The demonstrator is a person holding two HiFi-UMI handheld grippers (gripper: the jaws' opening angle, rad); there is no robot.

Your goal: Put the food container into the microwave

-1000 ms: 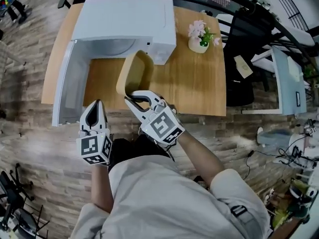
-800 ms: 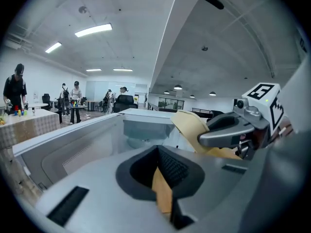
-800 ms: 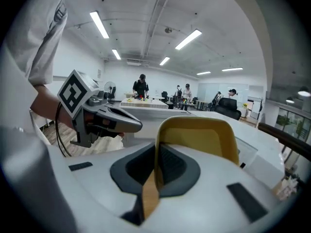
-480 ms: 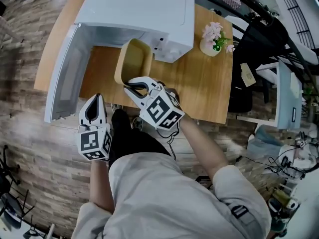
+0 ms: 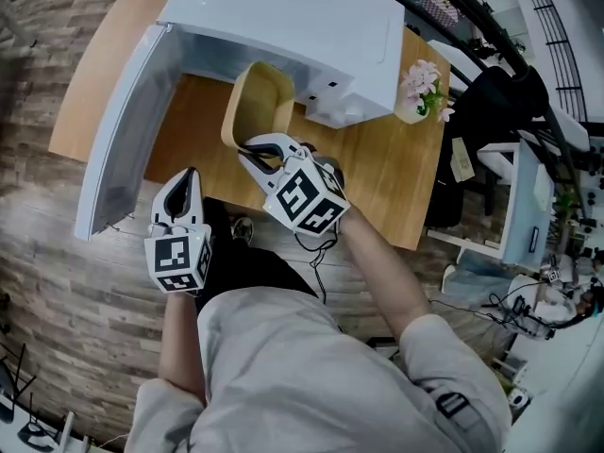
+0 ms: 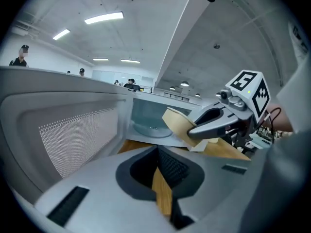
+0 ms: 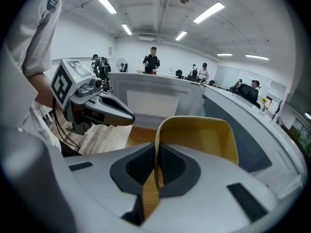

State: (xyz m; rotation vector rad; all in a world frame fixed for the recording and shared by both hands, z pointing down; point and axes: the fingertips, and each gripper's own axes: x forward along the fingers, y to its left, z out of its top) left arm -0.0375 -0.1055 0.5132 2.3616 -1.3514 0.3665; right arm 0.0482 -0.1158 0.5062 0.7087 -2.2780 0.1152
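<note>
"Tan plastic, that tub. Is there only the one?"

"Only one: a tan plastic food container [image 5: 257, 102], a rounded oblong with smooth, thin walls. The right tongs [image 5: 248, 146] pinch its near wall, a pad pressed on either side. They hold it tipped up on edge above the wooden counter [image 5: 377, 173], with its far end at the open mouth of the white box-shaped microwave [image 5: 283, 17]. Whether that end is past the threshold I cannot tell."

"How many tongs?"

"Two pairs, both grey with dark ribbed pads, and each carries one black-and-white marker cube [image 5: 177, 262]. The left tongs [image 5: 191, 176] hang nearer the person, beside the open microwave door [image 5: 123, 130]. They are drawn together to a thin slit with nothing in them."

"One microwave, one door?"

"Yes. The door is swung wide to the left, and its inner face has a panel of fine perforated mesh. One round glass turntable [image 6: 148, 127] lies in the cavity."

"Anything else on the counter?"

"One small white pot of pink flowers [image 5: 420, 88], near the microwave's right corner."
</note>
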